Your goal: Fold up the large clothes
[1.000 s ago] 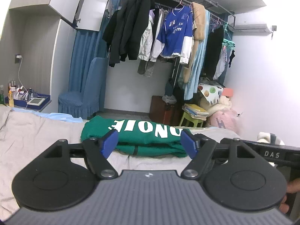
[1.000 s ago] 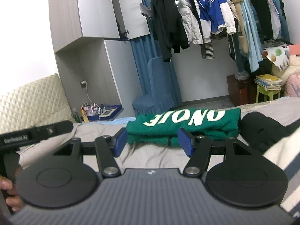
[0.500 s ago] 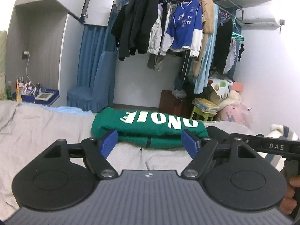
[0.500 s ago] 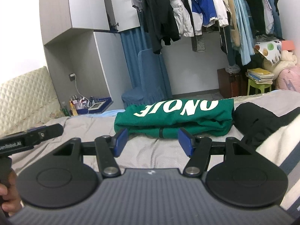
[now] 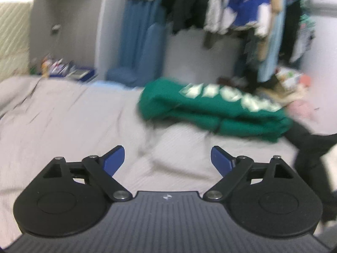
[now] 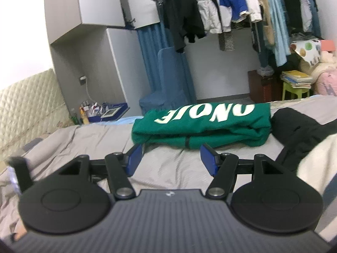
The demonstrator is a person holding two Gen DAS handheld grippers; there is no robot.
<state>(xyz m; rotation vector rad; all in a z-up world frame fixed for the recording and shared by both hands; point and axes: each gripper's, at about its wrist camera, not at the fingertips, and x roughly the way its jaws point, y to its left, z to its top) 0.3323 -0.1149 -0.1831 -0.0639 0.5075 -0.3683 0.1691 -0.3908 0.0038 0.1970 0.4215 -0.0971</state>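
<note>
A folded green sweatshirt (image 6: 202, 126) with white letters lies on the grey bed (image 6: 101, 139); it also shows in the blurred left wrist view (image 5: 212, 109). My right gripper (image 6: 171, 158) is open and empty, just short of the sweatshirt's near edge. My left gripper (image 5: 167, 160) is open and empty, over bare bedsheet (image 5: 73, 122), well back from the sweatshirt. A black garment (image 6: 303, 130) lies to the right of the sweatshirt, next to a white and striped one (image 6: 316, 168).
A rail of hanging clothes (image 6: 242, 6) runs along the back wall. A blue covered chair (image 6: 164, 88) stands beyond the bed. A cluttered bedside tray (image 6: 105, 110) is at the left, and a quilted headboard (image 6: 25, 105). A green stool (image 6: 294, 84) with books stands at the right.
The left gripper has swung left and back, so the sweatshirt now sits up and to the right of it; its view is motion-blurred. The right gripper has moved slightly closer to the sweatshirt. Both stay open.
</note>
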